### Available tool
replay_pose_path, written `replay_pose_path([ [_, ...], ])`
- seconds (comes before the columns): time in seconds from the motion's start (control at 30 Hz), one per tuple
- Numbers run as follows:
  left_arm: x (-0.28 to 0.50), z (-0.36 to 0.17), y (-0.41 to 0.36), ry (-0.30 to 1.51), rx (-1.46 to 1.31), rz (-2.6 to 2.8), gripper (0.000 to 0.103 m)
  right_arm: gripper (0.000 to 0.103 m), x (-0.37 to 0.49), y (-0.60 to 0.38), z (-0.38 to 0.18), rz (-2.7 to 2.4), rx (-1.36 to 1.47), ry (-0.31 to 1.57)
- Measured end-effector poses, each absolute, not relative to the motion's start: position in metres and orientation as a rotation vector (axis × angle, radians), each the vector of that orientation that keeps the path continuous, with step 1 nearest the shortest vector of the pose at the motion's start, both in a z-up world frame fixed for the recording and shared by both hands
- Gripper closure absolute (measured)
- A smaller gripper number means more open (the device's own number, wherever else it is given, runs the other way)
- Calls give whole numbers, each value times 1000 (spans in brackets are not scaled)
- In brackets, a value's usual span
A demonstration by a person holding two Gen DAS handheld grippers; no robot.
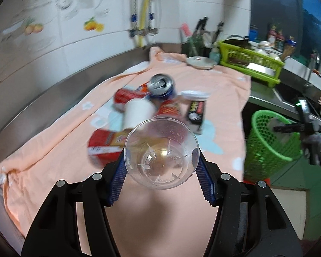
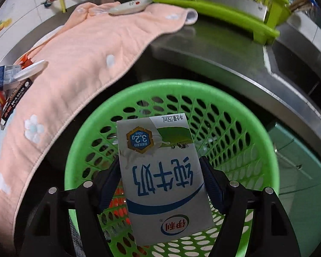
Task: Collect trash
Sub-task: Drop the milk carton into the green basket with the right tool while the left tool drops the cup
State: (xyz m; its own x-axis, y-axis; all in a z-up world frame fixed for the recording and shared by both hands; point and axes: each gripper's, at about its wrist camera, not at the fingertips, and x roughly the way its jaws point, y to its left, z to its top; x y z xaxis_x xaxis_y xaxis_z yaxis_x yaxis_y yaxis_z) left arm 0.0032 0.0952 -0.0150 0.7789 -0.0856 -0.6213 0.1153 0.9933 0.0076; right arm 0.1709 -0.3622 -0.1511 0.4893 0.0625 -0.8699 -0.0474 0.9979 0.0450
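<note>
Clear cup [image 1: 161, 156] gripped, milk carton [image 2: 162, 177] over basket [image 2: 256, 132]

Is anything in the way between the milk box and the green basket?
Nothing visible. The right tool holds the milk carton directly over the open mouth of the green basket. No lid covers the basket, and the peach cloth hangs off to the side of it.

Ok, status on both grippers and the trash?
Left gripper shut on clear plastic cup. Right gripper shut on milk carton, above green basket. Nothing blocking.
</note>
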Motion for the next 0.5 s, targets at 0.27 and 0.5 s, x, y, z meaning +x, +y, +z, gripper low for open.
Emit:
replay_pose_path([
  [0.27,27,-1,23,642,92,-280,44,25,171,-375,-154,58,79,1040],
  [0.5,57,-2,-71,640,167,-475,44,25,131,-396,-119,57,92,937],
])
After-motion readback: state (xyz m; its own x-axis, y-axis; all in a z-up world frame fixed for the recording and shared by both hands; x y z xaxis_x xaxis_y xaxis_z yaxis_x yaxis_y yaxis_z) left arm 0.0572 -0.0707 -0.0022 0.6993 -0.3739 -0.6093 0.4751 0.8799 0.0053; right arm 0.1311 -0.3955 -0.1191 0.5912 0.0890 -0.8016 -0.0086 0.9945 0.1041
